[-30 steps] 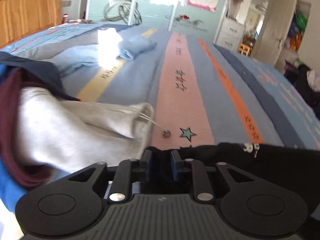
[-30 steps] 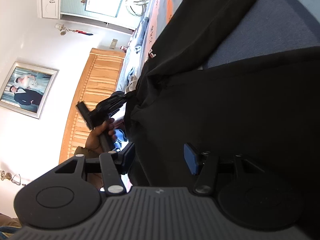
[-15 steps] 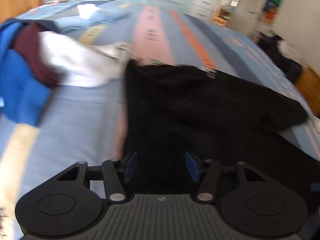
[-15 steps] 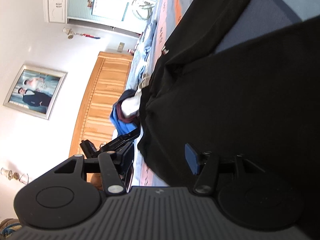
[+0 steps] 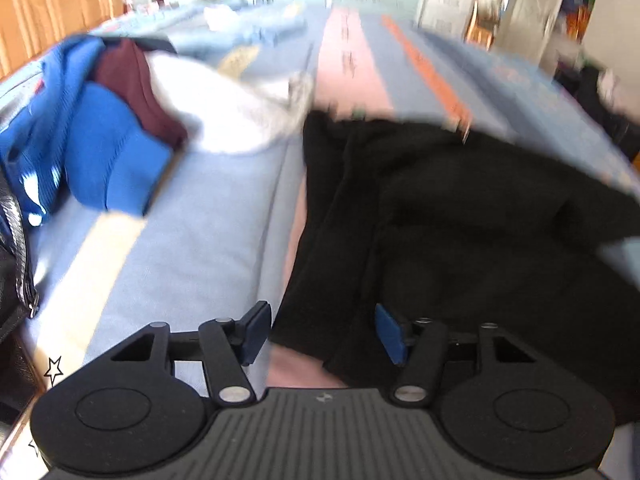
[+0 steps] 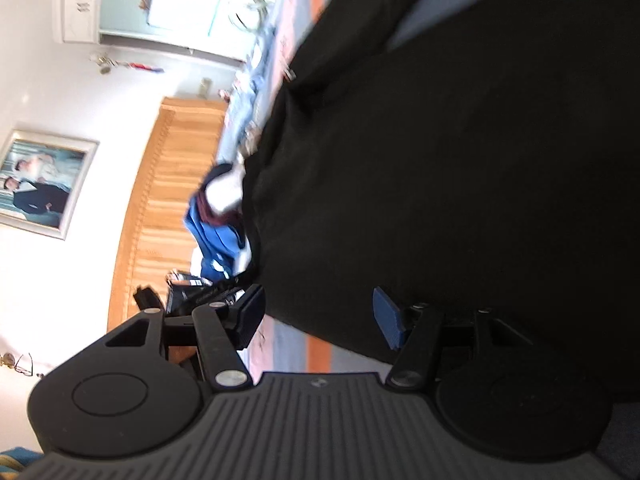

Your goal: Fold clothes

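The black garment [image 5: 460, 216] lies spread on the bed [image 5: 208, 232], bare bedspread left of its near hem. Left tool [image 5: 322, 330] and right tool [image 6: 318, 318] gape, empty. The right view alone shows a headboard [image 6: 160, 216].

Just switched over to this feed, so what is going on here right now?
A person is folding clothes on a striped bed, with a hand-held gripper in each hand. The black garment lies spread on the bedspread. Both the left hand-held gripper and the right hand-held gripper are open at its near edge, holding nothing. A pile of blue, maroon and white clothes waits to the left. The views are motion-blurred.
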